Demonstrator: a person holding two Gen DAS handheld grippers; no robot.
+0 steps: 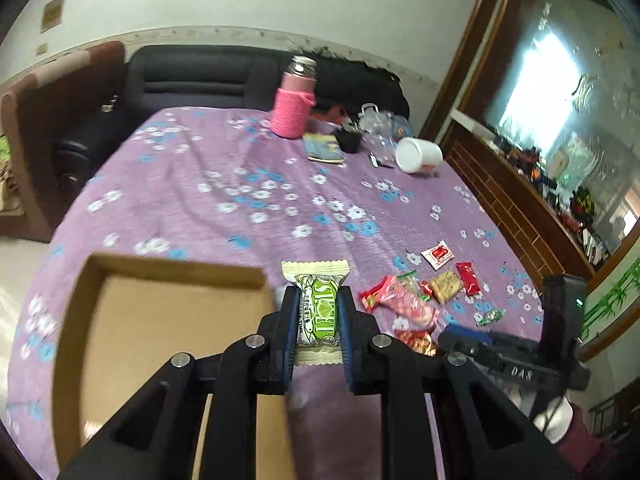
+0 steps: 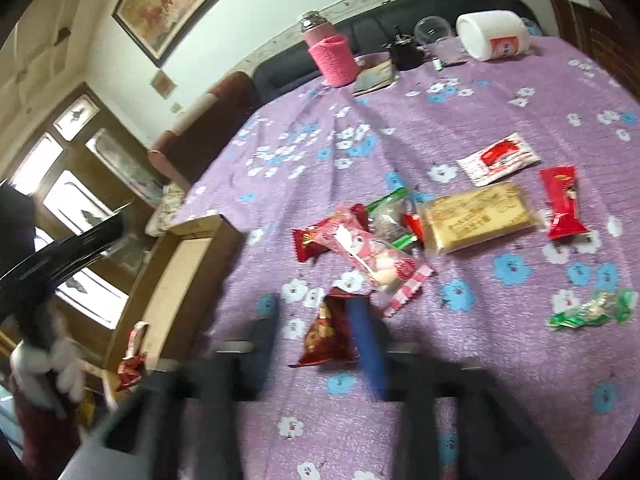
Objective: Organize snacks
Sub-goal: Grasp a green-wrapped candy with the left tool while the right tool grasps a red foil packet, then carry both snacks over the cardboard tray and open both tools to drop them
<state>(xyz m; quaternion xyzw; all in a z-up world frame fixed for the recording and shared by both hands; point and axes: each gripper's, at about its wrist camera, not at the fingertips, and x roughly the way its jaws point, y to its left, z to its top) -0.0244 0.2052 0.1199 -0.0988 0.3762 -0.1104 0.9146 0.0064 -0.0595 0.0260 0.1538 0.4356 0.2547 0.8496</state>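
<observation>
Surface: round table under a purple floral tablecloth [image 2: 460, 432].

- One green-and-cream sweet packet [image 1: 318, 312], clamped between the pads of the left gripper [image 1: 318, 300], beside the near right corner of one shallow cardboard box [image 1: 160, 320].
- Right gripper [image 2: 320, 320]: blurred, fingers apart, one dark red snack packet [image 2: 328, 336] lying loose between them.
- Loose snacks nearby: one pink packet [image 2: 372, 252], one tan biscuit pack [image 2: 476, 216], one red bar [image 2: 562, 202], one red-and-white sachet [image 2: 500, 158], one green candy [image 2: 592, 310].
- Far edge: one pink-sleeved flask [image 2: 330, 56], one white tub [image 2: 494, 34] on its side.
</observation>
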